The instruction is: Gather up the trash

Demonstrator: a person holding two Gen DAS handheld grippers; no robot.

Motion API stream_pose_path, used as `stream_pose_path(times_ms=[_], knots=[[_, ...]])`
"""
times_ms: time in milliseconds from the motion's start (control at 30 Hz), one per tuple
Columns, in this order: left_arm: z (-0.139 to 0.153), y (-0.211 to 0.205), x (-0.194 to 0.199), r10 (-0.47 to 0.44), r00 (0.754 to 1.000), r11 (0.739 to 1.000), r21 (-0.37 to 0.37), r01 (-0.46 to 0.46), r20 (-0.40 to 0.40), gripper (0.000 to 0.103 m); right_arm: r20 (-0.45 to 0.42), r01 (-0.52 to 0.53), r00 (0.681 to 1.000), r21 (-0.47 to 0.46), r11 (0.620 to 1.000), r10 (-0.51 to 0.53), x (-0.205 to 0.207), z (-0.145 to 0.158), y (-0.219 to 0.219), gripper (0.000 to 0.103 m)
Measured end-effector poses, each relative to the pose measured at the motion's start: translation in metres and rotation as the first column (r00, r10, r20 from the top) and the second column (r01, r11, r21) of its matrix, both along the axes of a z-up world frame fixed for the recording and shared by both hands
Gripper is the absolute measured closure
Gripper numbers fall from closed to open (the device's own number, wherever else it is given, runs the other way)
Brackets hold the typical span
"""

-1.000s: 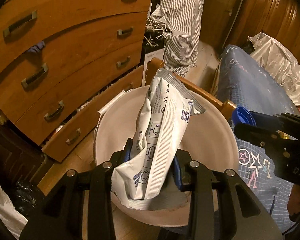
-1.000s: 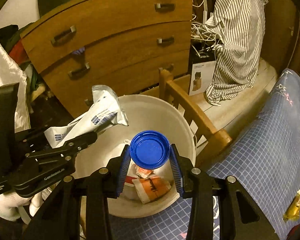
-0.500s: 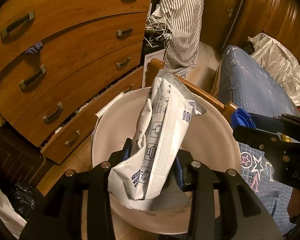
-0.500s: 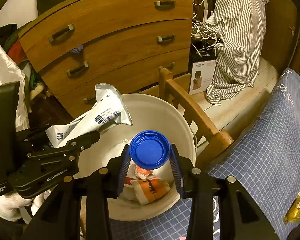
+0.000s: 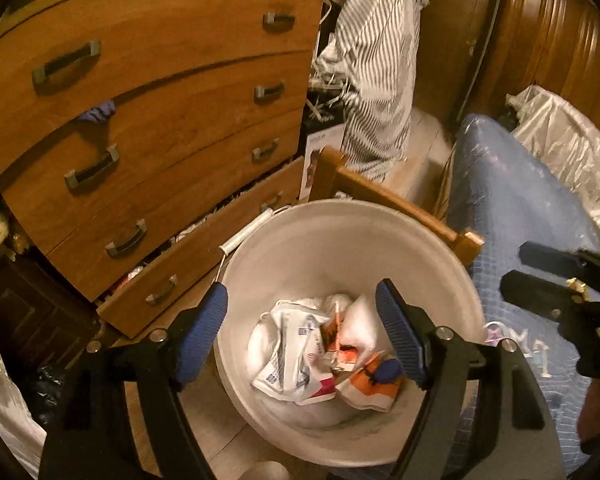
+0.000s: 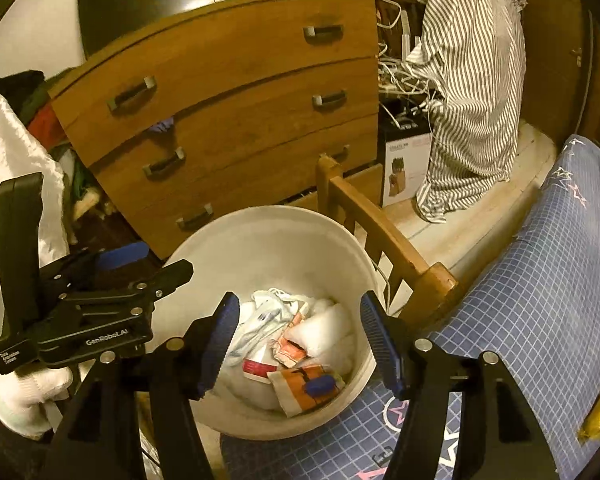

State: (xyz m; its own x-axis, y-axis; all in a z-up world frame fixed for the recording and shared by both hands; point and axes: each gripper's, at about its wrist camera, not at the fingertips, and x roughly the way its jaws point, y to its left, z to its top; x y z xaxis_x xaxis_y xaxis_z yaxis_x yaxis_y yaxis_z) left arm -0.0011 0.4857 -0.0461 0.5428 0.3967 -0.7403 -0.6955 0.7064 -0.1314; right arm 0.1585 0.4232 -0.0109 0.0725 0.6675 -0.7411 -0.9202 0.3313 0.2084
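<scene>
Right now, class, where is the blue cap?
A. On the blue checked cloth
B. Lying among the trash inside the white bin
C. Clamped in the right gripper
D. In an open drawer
B: the blue cap lies on an orange wrapper at the bottom of the white bin, below the right gripper, whose jaws have just been opening and hold nothing.

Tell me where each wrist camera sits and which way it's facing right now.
Left wrist: on the left gripper, angled down into the white bucket; its open fingers and the right gripper show.
Right wrist: on the right gripper, angled down into the same bucket; its open fingers, the left gripper and a gloved hand show.
Shared: bucket, trash, dresser.
</scene>
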Motion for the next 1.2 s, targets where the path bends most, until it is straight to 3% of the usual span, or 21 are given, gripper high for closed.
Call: stream_pose_path(times_ms=[133, 200, 467, 567, 900, 1200], knots=[[0.022, -0.027, -0.027, 0.005, 0.995, 0.999, 0.054, -0.01, 0.095, 0.017, 0.03, -0.002, 1.0, 0.102, 0.995, -0.001, -0.016, 0.019, -0.033, 0.033], [0.034, -0.044, -0.044, 0.012, 0.99, 0.996, 0.091, -0.025, 0.142, 0.006, 0.052, -0.008, 0.999, 0.148, 0.989, 0.001, -0.028, 0.026, -0.052, 0.029], [0.06, -0.101, -0.095, 0.047, 0.964, 0.971, 0.214, -0.106, 0.262, 0.006, 0.166, -0.021, 0.986, 0.293, 0.956, -0.029, -0.073, 0.041, -0.143, 0.021], [0.061, -0.118, -0.103, 0.056, 0.962, 0.958, 0.257, -0.127, 0.267, 0.006, 0.189, -0.008, 0.98, 0.321, 0.947, -0.056, -0.082, 0.04, -0.171, 0.02], [0.062, -0.17, -0.119, -0.029, 0.96, 0.951, 0.304, -0.06, 0.278, 0.006, 0.173, 0.054, 0.977, 0.375, 0.925, -0.127, -0.095, 0.038, -0.237, 0.017], [0.064, -0.184, -0.123, -0.038, 0.959, 0.95, 0.307, -0.052, 0.282, 0.006, 0.168, 0.061, 0.977, 0.378, 0.924, -0.133, -0.096, 0.047, -0.235, 0.015]])
